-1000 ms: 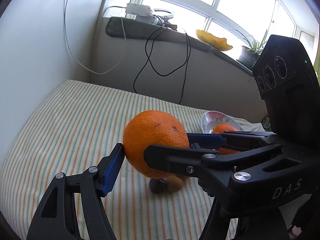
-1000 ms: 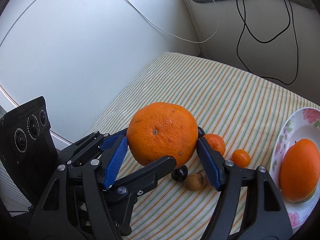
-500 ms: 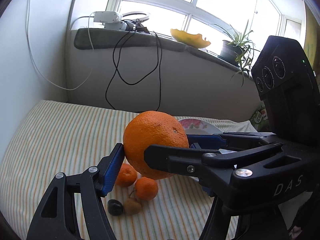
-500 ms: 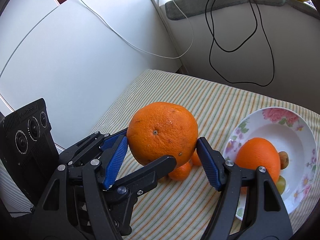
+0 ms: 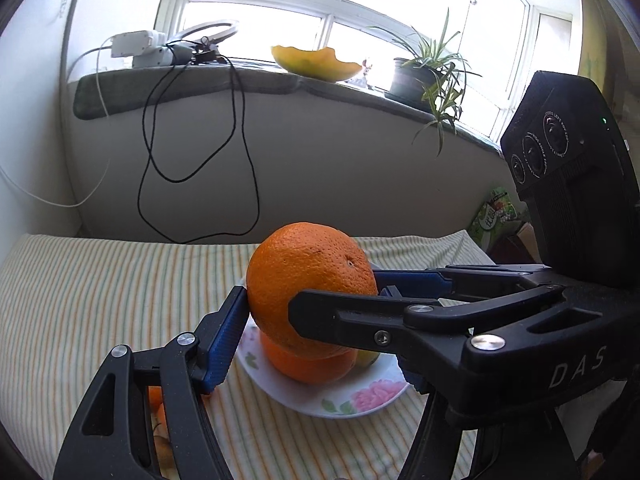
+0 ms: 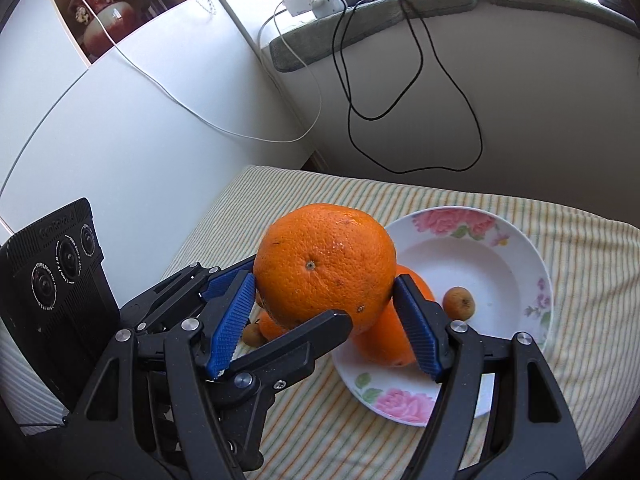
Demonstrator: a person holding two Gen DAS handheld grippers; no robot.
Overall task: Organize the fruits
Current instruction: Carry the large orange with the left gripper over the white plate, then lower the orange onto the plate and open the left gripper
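Both grippers, the left (image 5: 312,300) and the right (image 6: 326,312), stayed clamped on one big orange (image 6: 325,266). Over the last second they had carried it from the small loose fruits to above the flowered plate (image 6: 472,256), where another orange (image 5: 308,364) lay, so setting it down seemed next.

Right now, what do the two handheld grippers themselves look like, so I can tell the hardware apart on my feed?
Both are alike: black plastic linkage fingers with silver rivets and ribbed blue pads. The right gripper carries white "DAS" lettering on its body and a black box with three round lenses and a green light. The left gripper carries the same three-lens black box. No hands, sleeves or cables on them show.
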